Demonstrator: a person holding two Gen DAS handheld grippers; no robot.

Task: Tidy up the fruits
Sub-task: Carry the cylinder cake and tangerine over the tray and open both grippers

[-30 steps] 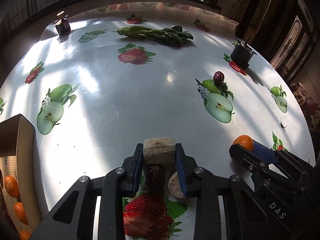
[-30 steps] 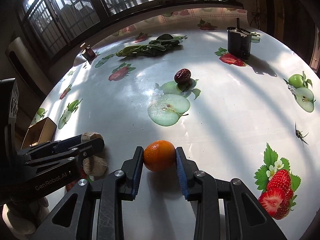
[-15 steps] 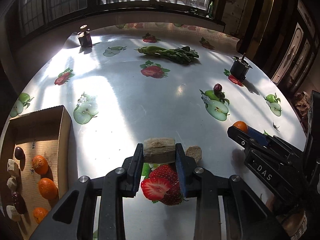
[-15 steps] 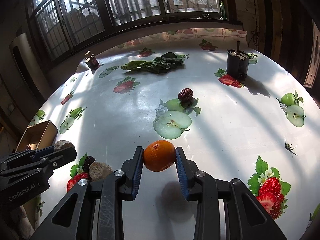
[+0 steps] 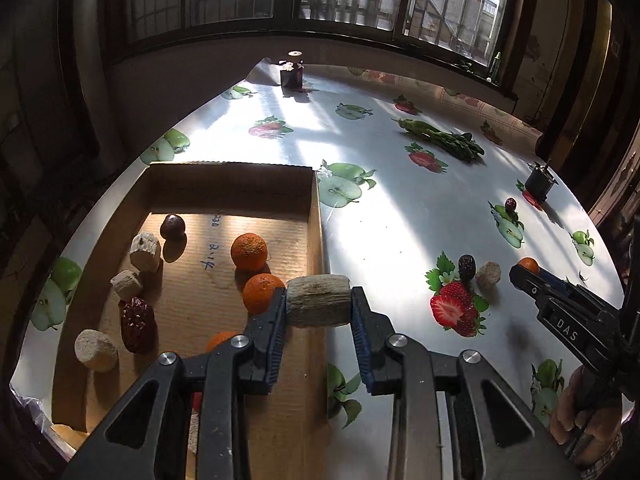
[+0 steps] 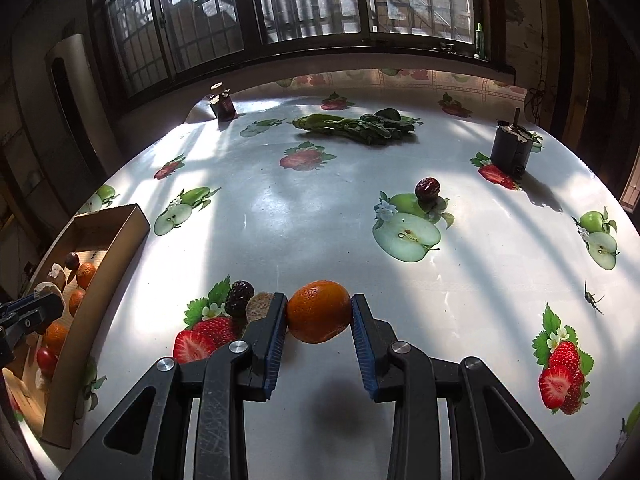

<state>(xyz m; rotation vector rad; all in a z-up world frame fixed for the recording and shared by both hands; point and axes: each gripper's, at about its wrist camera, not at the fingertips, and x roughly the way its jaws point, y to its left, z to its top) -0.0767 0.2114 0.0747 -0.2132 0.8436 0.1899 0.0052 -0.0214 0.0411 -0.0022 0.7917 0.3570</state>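
My left gripper point(image 5: 319, 307) is shut on a beige cylindrical chunk point(image 5: 318, 305), held over the right wall of the cardboard box point(image 5: 314, 216). The box holds oranges point(image 5: 249, 251), dark dates point(image 5: 173, 225) and several beige chunks point(image 5: 145, 245). My right gripper point(image 6: 319, 313) is shut on an orange point(image 6: 319, 311) above the table; it also shows in the left wrist view point(image 5: 529, 265). A dark date point(image 6: 239, 293) and a beige chunk point(image 6: 259, 305) lie on the table just left of it. Another date point(image 6: 427, 189) lies farther back.
The round table point(image 6: 304, 216) has a fruit-print cloth. Green vegetables point(image 6: 352, 125) lie at the back, a dark jar point(image 6: 222, 106) at the back left, a black container point(image 6: 512, 148) at the back right. The box point(image 6: 120, 224) stands at the table's left edge.
My left gripper has carried the beige chunk left, from over the printed strawberry to the box's right wall. My right gripper has lifted slightly with the orange.
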